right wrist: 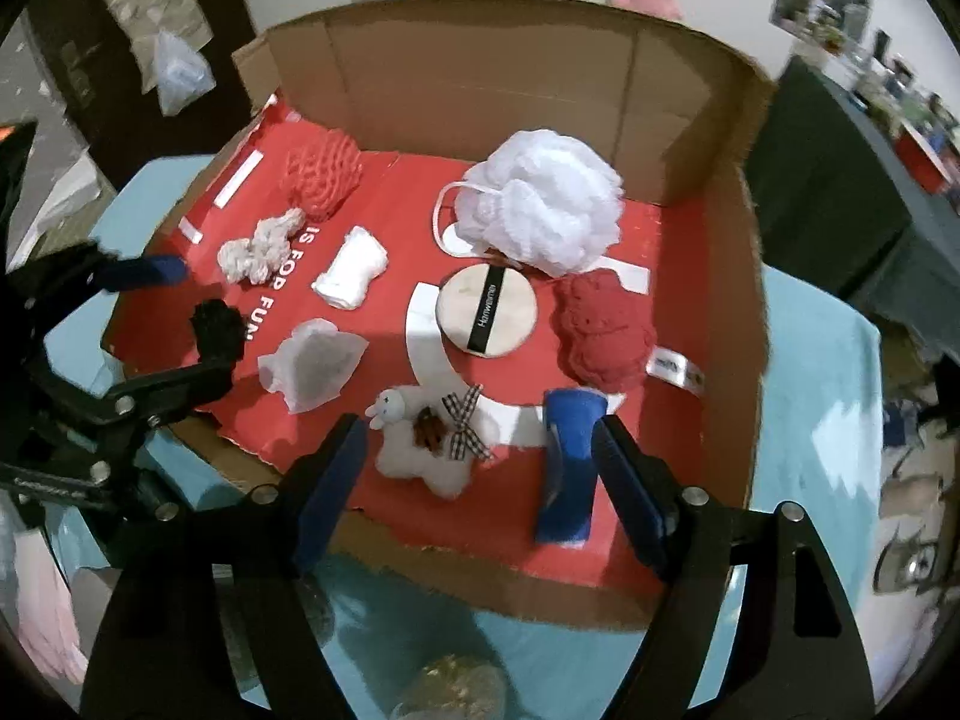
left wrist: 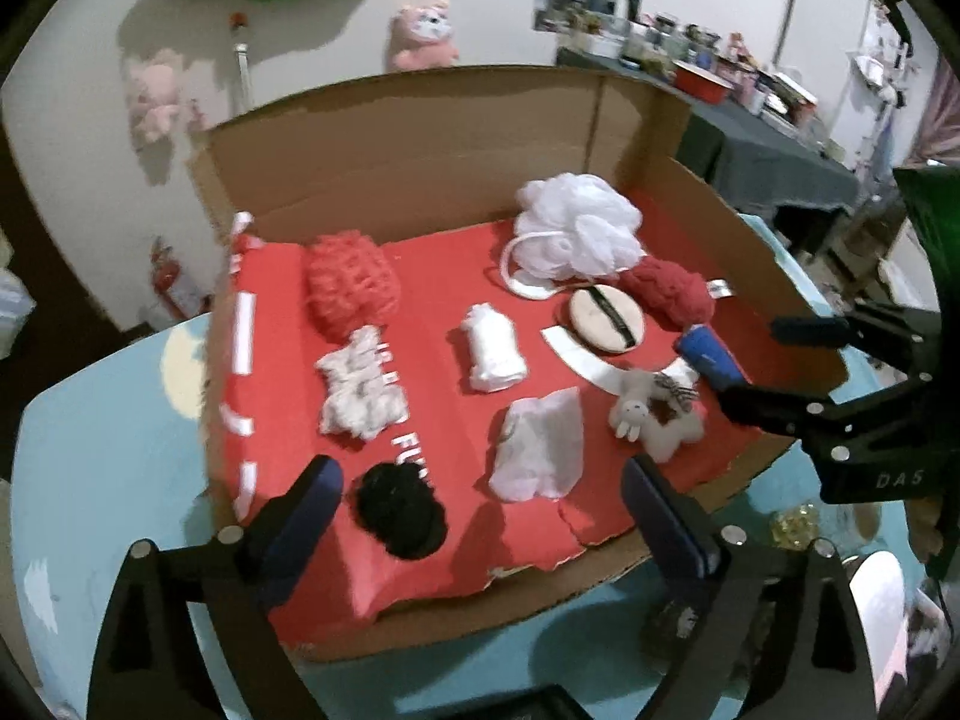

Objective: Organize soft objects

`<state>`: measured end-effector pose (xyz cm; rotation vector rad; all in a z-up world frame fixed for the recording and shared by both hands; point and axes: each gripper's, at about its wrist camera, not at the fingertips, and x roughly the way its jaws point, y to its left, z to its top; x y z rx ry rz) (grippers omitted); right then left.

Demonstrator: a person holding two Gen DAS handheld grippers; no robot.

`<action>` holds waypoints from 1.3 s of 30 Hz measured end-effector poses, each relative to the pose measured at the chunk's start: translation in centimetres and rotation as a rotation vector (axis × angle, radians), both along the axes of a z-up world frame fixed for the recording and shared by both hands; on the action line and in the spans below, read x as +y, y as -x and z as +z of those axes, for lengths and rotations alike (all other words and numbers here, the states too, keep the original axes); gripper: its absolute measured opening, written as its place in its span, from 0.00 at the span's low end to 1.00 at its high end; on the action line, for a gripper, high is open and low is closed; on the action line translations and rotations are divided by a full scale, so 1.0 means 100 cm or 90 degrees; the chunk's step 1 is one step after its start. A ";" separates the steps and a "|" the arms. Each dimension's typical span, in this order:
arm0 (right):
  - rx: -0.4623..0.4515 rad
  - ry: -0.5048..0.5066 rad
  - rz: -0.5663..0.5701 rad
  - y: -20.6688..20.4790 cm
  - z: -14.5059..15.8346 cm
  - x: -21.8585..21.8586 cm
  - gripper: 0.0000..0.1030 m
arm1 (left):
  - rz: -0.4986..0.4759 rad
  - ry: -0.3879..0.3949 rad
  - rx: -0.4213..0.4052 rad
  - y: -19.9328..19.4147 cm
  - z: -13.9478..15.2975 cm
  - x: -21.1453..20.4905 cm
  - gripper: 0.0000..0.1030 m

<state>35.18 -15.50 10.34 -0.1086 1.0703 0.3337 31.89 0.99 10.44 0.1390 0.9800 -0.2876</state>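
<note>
Ten soft items lie in one cardboard box (left wrist: 420,138). Left wrist view: left gripper (left wrist: 480,510) released, nothing grasped; one black pompom (left wrist: 399,507) just ahead of its left finger, one white pouch (left wrist: 537,450) ahead between the jaws. Right wrist view: right gripper (right wrist: 480,480) released, empty; one plush toy (right wrist: 429,444) and one blue roll (right wrist: 570,462) lie between its jaws, untouched.

Soft items (right wrist: 543,210) spread in box (right wrist: 690,132)
</note>
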 end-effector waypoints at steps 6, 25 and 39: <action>0.016 -0.032 -0.059 0.007 -0.013 -0.003 0.78 | 0.067 0.010 0.002 0.006 -0.007 0.007 0.97; -0.001 -0.015 -0.109 0.015 -0.025 -0.003 0.78 | 0.120 0.023 0.023 0.010 -0.026 0.009 0.97; 0.000 -0.011 -0.121 0.018 -0.028 -0.007 0.78 | 0.122 0.017 0.019 0.011 -0.028 0.010 0.97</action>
